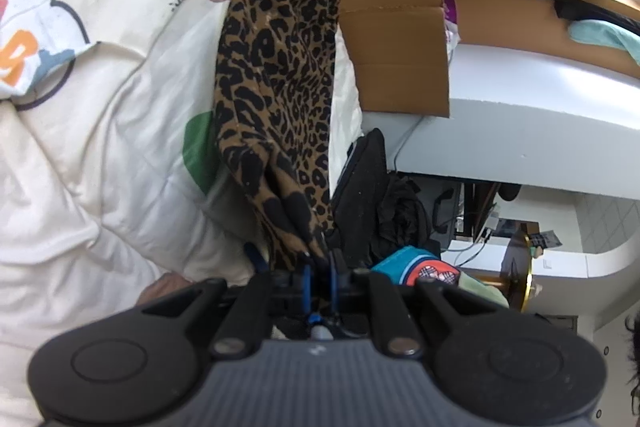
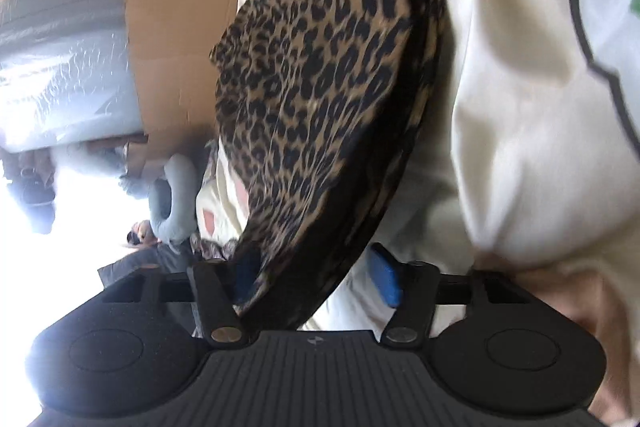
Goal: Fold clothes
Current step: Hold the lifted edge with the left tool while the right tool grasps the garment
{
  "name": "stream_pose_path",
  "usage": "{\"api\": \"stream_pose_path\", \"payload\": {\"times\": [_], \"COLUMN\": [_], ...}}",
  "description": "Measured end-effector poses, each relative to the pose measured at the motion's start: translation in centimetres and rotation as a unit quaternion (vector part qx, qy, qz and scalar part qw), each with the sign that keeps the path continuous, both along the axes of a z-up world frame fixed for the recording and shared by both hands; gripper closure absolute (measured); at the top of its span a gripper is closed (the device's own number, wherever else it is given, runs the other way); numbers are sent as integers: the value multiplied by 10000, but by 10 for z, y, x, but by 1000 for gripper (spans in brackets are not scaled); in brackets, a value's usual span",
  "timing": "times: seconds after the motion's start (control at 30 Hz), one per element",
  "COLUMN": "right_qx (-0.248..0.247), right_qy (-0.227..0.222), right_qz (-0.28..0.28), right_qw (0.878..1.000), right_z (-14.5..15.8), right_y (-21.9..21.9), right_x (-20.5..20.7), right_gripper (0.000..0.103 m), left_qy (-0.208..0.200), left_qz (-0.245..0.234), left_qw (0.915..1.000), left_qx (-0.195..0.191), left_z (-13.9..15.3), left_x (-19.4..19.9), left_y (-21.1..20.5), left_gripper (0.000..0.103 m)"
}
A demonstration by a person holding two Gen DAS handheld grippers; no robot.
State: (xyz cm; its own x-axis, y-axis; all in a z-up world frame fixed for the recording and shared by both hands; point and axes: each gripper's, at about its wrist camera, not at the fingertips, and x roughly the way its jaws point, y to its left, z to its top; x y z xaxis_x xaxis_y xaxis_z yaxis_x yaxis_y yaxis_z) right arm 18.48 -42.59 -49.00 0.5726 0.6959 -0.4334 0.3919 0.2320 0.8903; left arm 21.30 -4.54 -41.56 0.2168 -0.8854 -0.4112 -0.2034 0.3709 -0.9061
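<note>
A leopard-print garment [image 1: 280, 67] stretches away from my left gripper [image 1: 320, 263] over a cream quilt [image 1: 100, 127]. The left gripper is shut on the garment's near end, with the cloth bunched between its blue pads. In the right wrist view the same garment [image 2: 312, 87] hangs as a wide panel with a dark edge. Its lower part passes between the fingers of my right gripper [image 2: 316, 277]. The right jaws stand well apart, and the right blue pad [image 2: 386, 279] is clear of the cloth. The left pad is partly hidden behind the fabric.
The quilt [image 2: 520, 107] carries cartoon prints. Flattened cardboard [image 1: 392, 7] stands beside the bed, against a grey desk edge [image 1: 520, 99]. Dark clothes [image 1: 372, 195] and a teal patterned item [image 1: 416, 267] lie heaped by the bed's edge. A grey neck pillow [image 2: 172, 199] lies farther off.
</note>
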Motion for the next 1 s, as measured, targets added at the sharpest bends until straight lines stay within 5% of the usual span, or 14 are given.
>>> {"api": "stream_pose_path", "payload": {"times": [0.2, 1.0], "right_qx": [-245, -1509], "right_qy": [-10, -286], "right_qz": [-312, -1211], "right_qw": [9992, 9807], "right_z": [-6, -3], "right_y": [-21, -98], "right_x": [10, 58], "right_gripper": [64, 85], "left_qy": [38, 68], "left_qz": [26, 212], "left_qw": [9999, 9989], "left_qx": [100, 422], "left_z": [0, -6], "left_x": [-2, 0], "left_y": [7, 29], "left_gripper": [94, 94]}}
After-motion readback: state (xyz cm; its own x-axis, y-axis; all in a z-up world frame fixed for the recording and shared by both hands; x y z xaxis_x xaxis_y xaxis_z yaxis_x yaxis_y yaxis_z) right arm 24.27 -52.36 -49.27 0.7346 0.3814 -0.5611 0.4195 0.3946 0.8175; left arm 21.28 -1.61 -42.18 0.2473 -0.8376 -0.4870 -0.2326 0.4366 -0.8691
